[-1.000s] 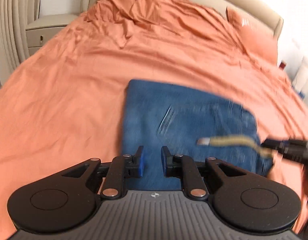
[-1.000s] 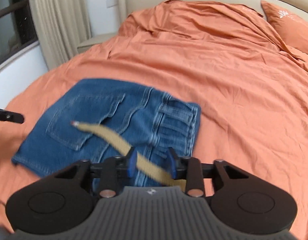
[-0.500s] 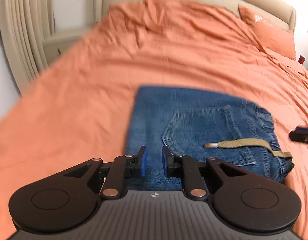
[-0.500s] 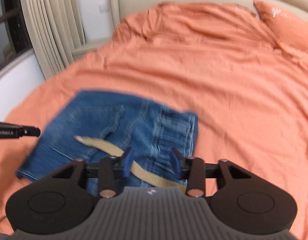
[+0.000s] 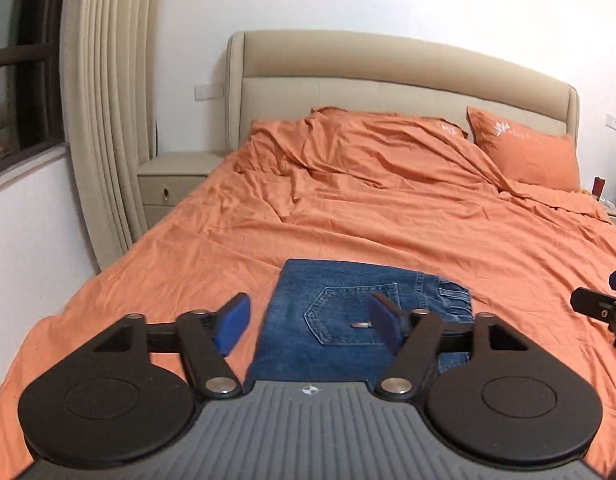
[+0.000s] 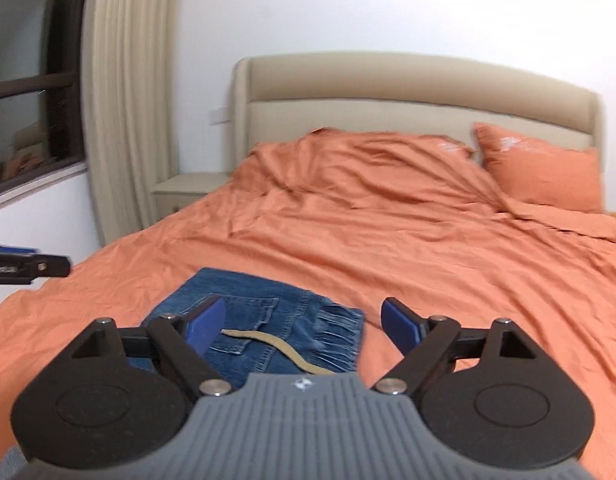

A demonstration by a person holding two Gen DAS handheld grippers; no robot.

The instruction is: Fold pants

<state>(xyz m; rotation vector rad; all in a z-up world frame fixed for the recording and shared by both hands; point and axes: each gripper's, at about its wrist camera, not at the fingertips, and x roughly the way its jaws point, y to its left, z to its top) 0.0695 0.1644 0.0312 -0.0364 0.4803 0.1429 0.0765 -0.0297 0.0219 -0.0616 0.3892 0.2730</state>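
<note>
We see folded jeans [image 5: 348,320] lying on the bedsheet [image 5: 388,224] at lower centre of frame, drawstring [image 6: 284,346] across them. Pillow [image 5: 524,156] upper right, against the headboard [image 5: 388,80]. Nightstand [image 5: 176,180] left of the bed, curtain [image 5: 104,120] further left.

Blue denim pants [image 5: 340,320], folded into compact rectangle, flat on orange bed [image 5: 388,220], back pocket up, elastic waistband at right, tan drawstring [image 6: 276,342] across top
</note>
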